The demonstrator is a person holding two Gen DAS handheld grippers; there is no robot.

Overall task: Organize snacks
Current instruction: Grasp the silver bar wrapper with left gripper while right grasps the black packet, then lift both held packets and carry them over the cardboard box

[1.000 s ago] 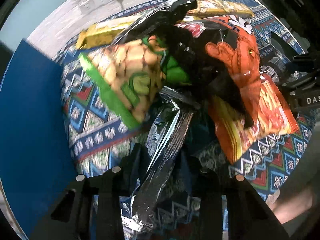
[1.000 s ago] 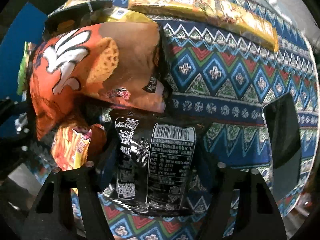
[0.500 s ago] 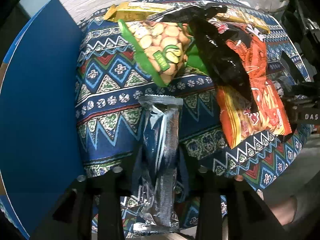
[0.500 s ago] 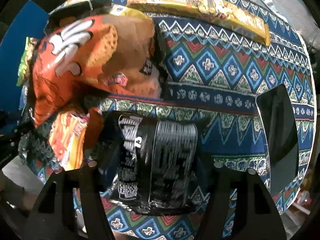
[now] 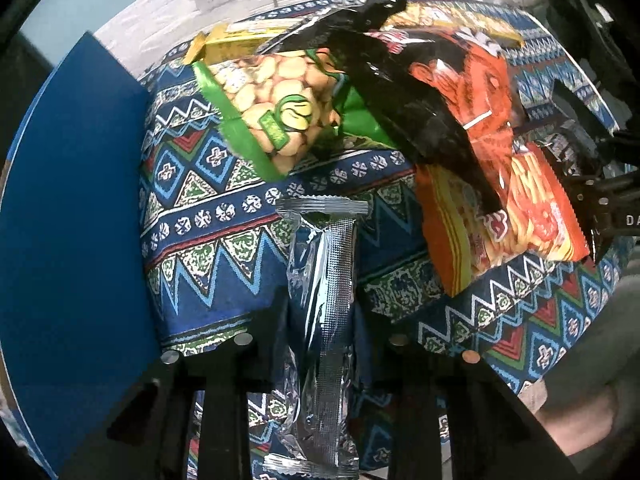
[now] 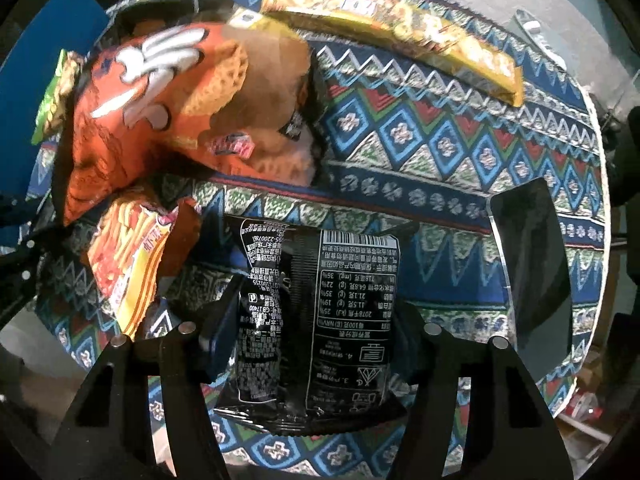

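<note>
We held a snack in each gripper above the patterned cloth [image 5: 208, 248]. In the left wrist view, our left gripper [image 5: 320, 336] had just been closing and was clamped narrow on a silver packet [image 5: 324, 300], pinching it between the fingers near its lower half. The packet's long axis ran straight up the frame, in line with the fingers, its crimped end toward the middle of the picture. In the right wrist view, our right gripper [image 6: 316, 332] had also just been closing and stood fairly wide, gripping a black packet [image 6: 316, 312] across its width; printed side up, it stretched from the bottom centre up to mid-frame. We judged the next move to turn on where the other snacks lay: the pile of the green bag [image 5: 276, 108], the orange bag [image 5: 476, 92] and the red-and-yellow bag [image 5: 516, 216] filled the upper right of the left view and the upper left of the right view, so it sat between the two grippers. The long yellow bar [image 6: 400, 28] lay across the top of the right view, well apart from both. A blue board [image 5: 72, 216] filled the left edge of the left view.
</note>
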